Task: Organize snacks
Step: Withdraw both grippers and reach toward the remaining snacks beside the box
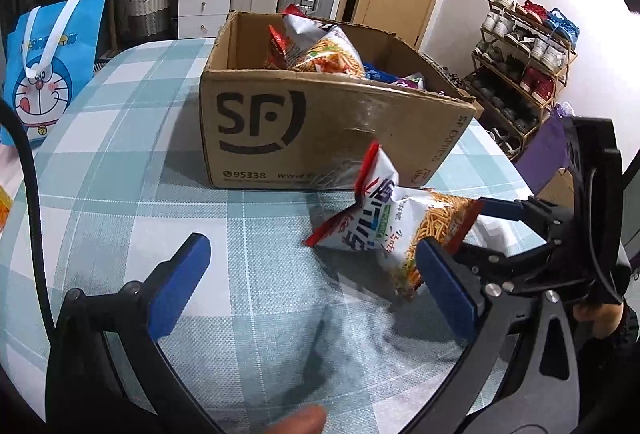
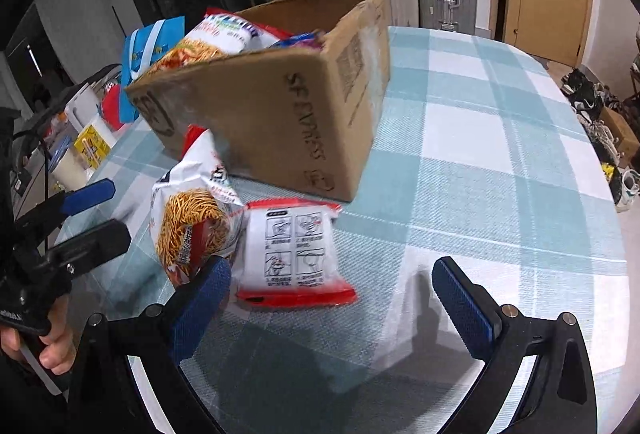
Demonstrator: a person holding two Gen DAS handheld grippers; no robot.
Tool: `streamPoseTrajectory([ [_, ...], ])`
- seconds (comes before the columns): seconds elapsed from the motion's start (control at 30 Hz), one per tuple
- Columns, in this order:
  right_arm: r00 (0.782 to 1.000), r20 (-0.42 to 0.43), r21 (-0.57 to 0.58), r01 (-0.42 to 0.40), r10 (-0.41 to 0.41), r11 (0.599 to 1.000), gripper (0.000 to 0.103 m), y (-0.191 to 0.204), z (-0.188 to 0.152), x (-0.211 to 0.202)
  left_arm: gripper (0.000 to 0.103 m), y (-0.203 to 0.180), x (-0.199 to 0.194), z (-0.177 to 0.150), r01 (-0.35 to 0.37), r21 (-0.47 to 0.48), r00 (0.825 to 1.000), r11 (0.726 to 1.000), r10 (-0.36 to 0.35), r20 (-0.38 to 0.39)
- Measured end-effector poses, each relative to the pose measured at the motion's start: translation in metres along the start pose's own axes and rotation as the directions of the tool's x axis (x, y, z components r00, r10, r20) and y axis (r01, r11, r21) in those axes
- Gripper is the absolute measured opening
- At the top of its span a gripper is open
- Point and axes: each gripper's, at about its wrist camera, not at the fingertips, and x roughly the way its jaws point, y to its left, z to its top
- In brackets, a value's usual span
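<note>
On the checked table [image 1: 120, 162], cardboard box [image 1: 320, 130] holding snack bags [image 1: 320, 50], both grippers spread.

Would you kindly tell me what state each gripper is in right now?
Left gripper: open, holding nothing.
Right gripper: open, holding nothing; the crinkly white-and-red plastic noodle snack bag sits by its left finger.

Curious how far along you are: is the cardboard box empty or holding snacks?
Holding snacks. The cardboard box is open-topped, and several snack bags stick up past its rim.
</note>
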Motion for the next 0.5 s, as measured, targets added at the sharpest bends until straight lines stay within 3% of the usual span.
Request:
streamPoseTrajectory([
  [0.37,0.999,-0.011,-0.055,0.053,-0.054,0.997,0.102,0.018,-0.003,0.011,0.102,0.01,0.0,-0.004,-0.013,-0.017,1.0,1.0,0.013,0.003],
  [0.5,0.998,-0.006,-0.06,0.06,-0.061,0.996,0.09,0.02,-0.004,0.012,0.102,0.013,0.001,-0.007,-0.015,-0.026,1.0,1.0,0.015,0.002],
])
